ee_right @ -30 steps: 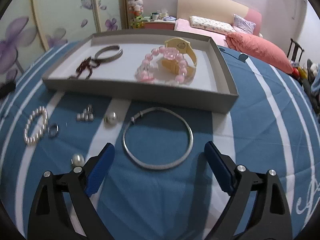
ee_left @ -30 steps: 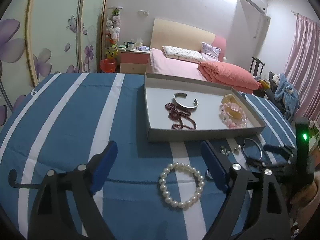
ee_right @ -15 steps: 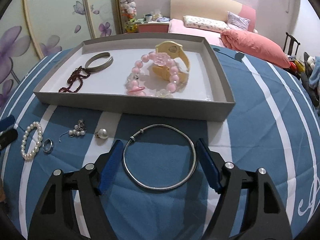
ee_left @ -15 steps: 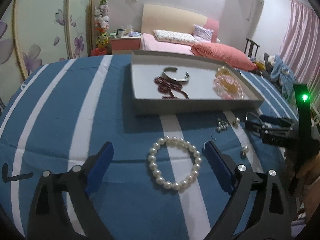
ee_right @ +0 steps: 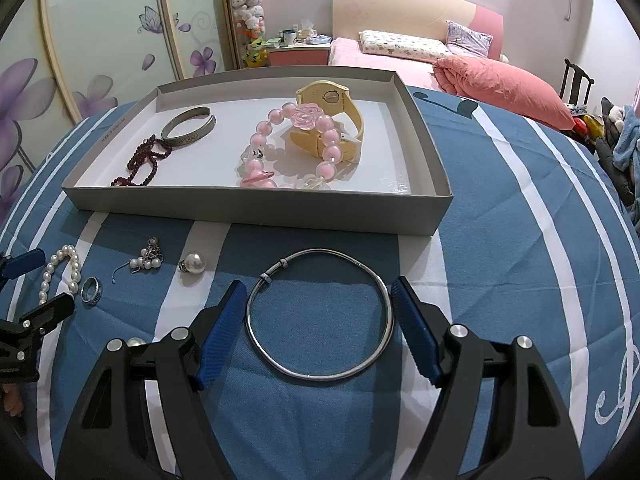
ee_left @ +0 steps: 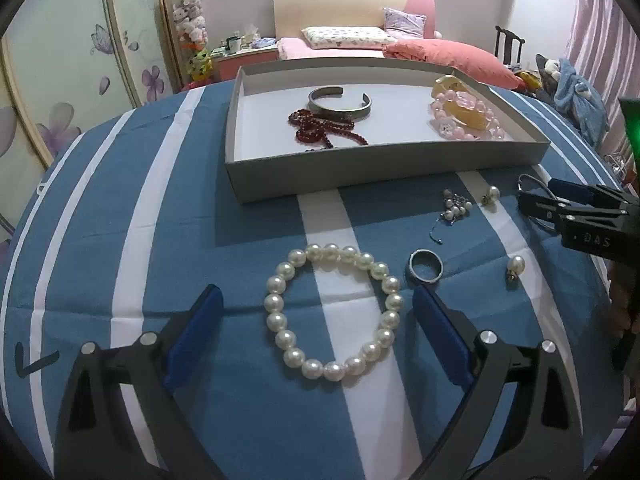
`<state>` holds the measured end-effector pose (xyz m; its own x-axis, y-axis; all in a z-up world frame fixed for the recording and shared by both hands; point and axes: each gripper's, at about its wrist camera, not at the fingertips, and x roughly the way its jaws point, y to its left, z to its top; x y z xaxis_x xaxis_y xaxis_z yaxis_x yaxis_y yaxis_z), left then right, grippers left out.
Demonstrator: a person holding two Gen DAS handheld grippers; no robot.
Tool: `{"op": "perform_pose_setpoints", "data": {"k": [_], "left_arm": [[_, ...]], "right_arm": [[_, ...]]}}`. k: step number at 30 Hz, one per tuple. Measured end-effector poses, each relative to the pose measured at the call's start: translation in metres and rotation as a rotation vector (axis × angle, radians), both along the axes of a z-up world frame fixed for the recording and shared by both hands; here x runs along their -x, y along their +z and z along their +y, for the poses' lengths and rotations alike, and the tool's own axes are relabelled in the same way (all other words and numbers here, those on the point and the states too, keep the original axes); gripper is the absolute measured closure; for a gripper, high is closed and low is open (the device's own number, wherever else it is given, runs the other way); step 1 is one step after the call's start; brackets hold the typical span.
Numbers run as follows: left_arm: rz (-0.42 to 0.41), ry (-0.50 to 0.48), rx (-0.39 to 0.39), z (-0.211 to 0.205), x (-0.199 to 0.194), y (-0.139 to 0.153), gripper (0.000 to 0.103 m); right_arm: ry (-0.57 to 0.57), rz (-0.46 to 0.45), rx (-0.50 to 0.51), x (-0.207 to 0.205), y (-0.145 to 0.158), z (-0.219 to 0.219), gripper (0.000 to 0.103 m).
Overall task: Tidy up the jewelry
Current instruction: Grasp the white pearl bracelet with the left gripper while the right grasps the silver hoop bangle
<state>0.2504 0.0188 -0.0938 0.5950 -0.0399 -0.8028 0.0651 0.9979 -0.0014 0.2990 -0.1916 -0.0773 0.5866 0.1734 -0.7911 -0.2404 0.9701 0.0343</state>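
Fingers first: on my left gripper (ee_left: 316,330) they stand wide apart, with the pearl bracelet (ee_left: 334,312) lying flat on the table (ee_left: 132,408) between the two blue pads and touching neither; the left pad has plenty of slack, the right pad sits just beside the beads. A loop like that has no long axis, so I judge the approach angle matters little, only that both pads come down outside the ring of pearls. Just right of it lies a small ring (ee_left: 425,265), close enough to the right pad that I would watch it during a squeeze. Further right are a cluster earring (ee_left: 456,206) and two pearl studs, well clear. On my right gripper (ee_right: 318,322) the fingers bracket the thin silver bangle (ee_right: 319,314), round and flat, pads just beside the wire on both sides; I see no bending of the wire, so I read it as not yet pinched. Each hand is plainly nearer its own piece. Straight ahead of both sits the grey tray (ee_right: 256,208), its near wall the edge to lift over; inside, open floor shows along the front right corner and between the dark red beads (ee_right: 142,162) and the pink bracelet (ee_right: 288,148).
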Motion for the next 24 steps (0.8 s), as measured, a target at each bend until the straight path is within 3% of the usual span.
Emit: {"op": "perform_pose_setpoints", "data": {"k": [3, 6, 8, 11, 15, 18, 24], "left_arm": [[-0.008, 0.017, 0.043, 0.008, 0.002, 0.002, 0.010], [-0.025, 0.049, 0.081, 0.020, 0.001, 0.007, 0.026], [-0.014, 0.082, 0.102, 0.030, -0.002, 0.006, 0.044], [-0.019, 0.082, 0.085, 0.030, -0.002, 0.007, 0.060], [-0.021, 0.048, 0.051, 0.020, 0.000, 0.006, 0.067], [-0.024, 0.041, 0.034, 0.017, 0.003, 0.005, 0.093], [-0.036, 0.029, 0.072, 0.019, 0.007, 0.008, 0.093]], "right_arm": [[0.000, 0.000, -0.002, 0.000, 0.000, 0.000, 0.029], [0.001, 0.000, -0.003, 0.000, 0.000, 0.000, 0.029], [0.001, 0.000, -0.002, 0.000, 0.000, 0.000, 0.029], [0.001, 0.000, -0.001, 0.000, 0.000, 0.000, 0.029], [0.003, 0.000, 0.002, 0.000, 0.000, 0.000, 0.029], [0.001, 0.000, -0.004, 0.000, 0.001, 0.000, 0.029], [-0.002, -0.006, -0.039, 0.004, 0.002, 0.000, 0.029]]}}
